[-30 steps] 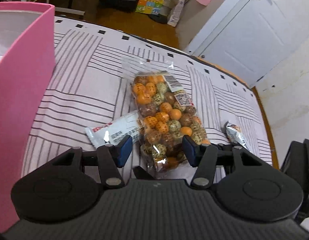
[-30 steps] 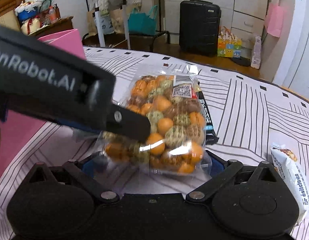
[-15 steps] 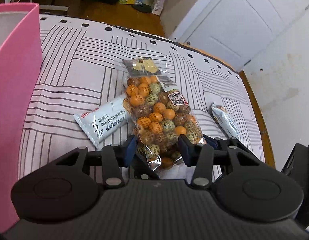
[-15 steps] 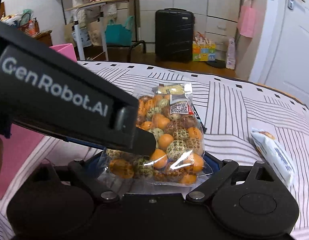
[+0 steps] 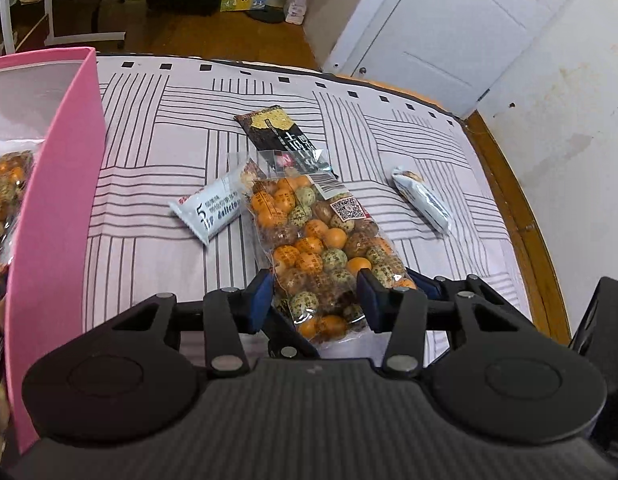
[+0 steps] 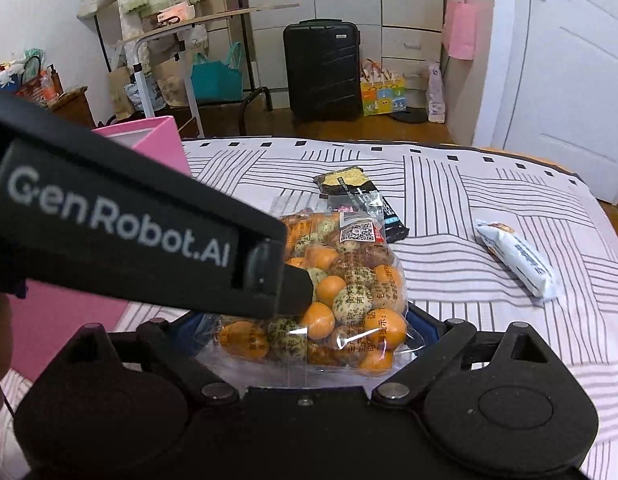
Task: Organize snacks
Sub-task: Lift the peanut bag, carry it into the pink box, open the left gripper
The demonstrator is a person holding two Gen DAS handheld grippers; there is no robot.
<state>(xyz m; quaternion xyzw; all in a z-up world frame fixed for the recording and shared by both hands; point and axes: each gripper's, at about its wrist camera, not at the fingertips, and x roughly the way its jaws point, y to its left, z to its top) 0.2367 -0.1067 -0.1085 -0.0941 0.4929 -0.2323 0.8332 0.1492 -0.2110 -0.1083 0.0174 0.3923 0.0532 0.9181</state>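
You are pinching the clear bag of orange and speckled snack balls (image 5: 323,248) with both grippers: left gripper (image 5: 315,300) narrowly, right gripper (image 6: 305,334) widely. The bag is hanging above the striped bedcover (image 5: 157,152). Next, carry it into the pink box (image 5: 57,184).

Pink box (image 5: 57,184) blocks left (right clear).

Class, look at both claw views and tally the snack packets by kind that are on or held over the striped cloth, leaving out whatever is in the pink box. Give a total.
Clear bag of orange and speckled balls: 1
White wrapped bars: 2
Black wrapped bar: 1
Total: 4
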